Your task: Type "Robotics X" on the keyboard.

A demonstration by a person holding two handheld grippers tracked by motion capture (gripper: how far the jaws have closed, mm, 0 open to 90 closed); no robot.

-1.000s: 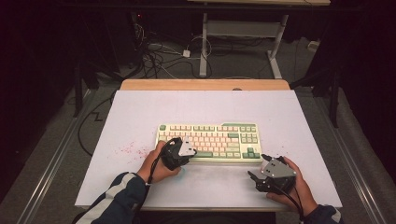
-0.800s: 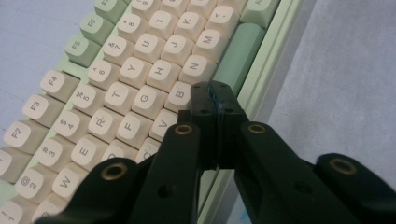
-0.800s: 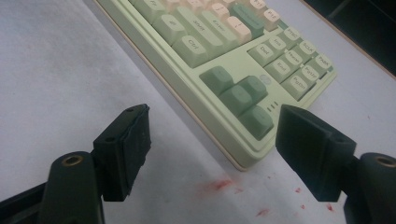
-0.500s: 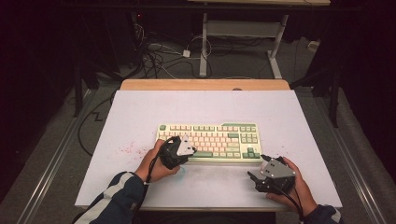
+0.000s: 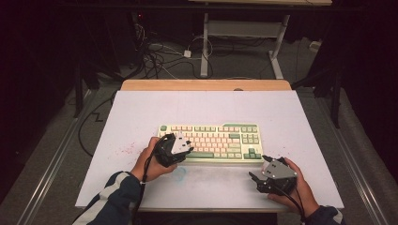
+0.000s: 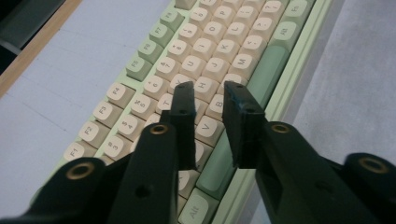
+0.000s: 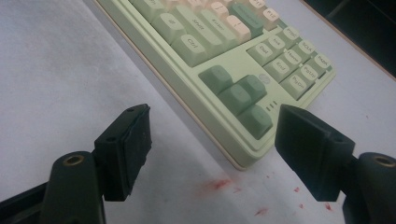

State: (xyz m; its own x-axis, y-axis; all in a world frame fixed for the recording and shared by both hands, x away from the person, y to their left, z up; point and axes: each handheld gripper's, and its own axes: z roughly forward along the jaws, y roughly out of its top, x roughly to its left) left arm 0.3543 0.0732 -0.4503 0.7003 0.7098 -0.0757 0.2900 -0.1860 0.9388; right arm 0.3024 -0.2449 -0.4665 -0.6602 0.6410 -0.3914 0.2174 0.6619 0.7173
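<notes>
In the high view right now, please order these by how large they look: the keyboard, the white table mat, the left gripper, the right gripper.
1. White table mat.
2. Keyboard.
3. Right gripper and left gripper: these two look about alike, and the right one is nearer the camera, so I do not rank them.

Both forearms wear dark navy sleeves; the left sleeve (image 5: 110,194) carries pale stripes running along its length. Each hand holds a black gripper topped by a grey three-cornered plate: the left gripper (image 5: 187,146), the right gripper (image 5: 257,168). Black cables trail back from both. Up close the black jaws show brass-ringed screw holes and flat matte pads (image 7: 135,140).
</notes>
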